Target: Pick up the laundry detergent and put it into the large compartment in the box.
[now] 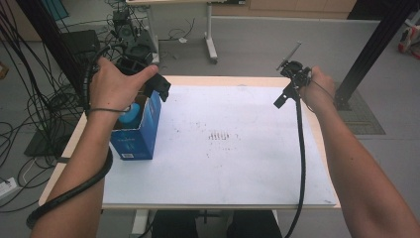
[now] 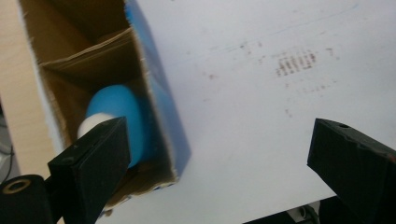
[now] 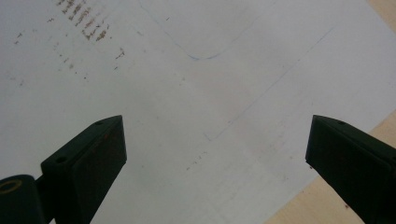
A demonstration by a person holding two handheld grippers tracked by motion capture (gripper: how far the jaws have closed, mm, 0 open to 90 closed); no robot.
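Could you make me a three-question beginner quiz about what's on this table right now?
1. True or false: the left claw is clamped shut on the blue box.
2. What lies inside the box? A) a blue and white object B) a red cup C) a pair of scissors
3. Fill in: the right claw hangs open above the white ____.

Key:
1. False. Its jaws stand wide apart, above the box's open top.
2. A. The blue and white object sits in one compartment, behind a cardboard divider.
3. Sheet: the white sheet covering the table.
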